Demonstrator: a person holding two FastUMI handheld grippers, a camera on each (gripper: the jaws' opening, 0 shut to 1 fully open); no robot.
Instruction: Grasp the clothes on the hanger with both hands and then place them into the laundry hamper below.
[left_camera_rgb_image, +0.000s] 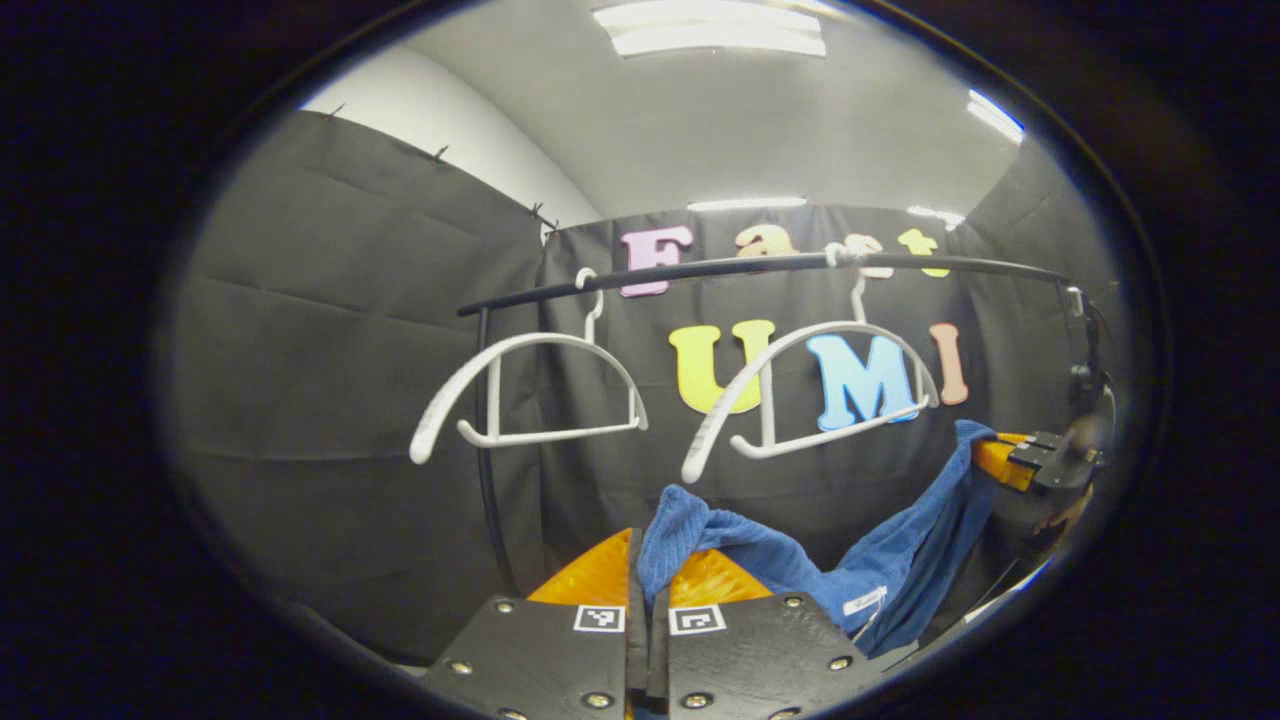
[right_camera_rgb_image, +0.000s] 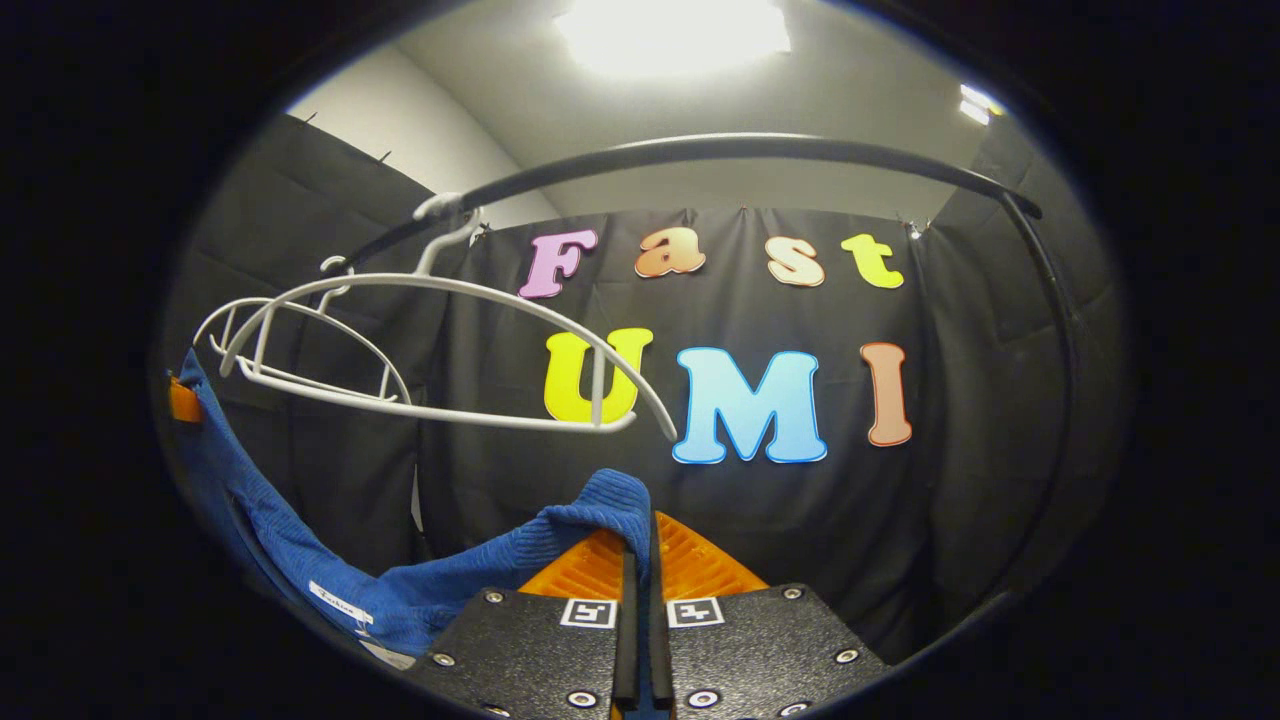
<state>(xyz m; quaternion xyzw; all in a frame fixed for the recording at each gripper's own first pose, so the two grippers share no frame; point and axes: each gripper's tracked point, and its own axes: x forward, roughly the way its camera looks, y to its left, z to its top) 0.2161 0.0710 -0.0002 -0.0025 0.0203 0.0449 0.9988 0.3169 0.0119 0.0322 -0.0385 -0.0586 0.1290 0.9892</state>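
**Now off the hanger: blue cloth strung between two claws, hamper next**

Both claws already have the garment. The left claw is pinched narrow on one bunched end of the blue knitted cloth, which rises from between its fingers and sags away to the right. In the same left gripper view the right claw sits far off at the right edge with the other end of the cloth draped up to it. From the right gripper view, that right claw is likewise closed tight on a fold of the cloth, and the fabric swoops down and left toward an orange finger at the far left edge, which I take to be the left claw's.

Above and beyond hang two bare white hangers on a dark rail, well apart from the cloth, so the garment looks fully free.

What remains, I'd judge, is the lowering. Keep both grips firm, bring the claws somewhat together so the slack middle drops first, and carry it down evenly. The laundry hamper cannot be placed from either view, so look down for it before releasing. Letting one side go early would leave the cloth dangling over the rim.
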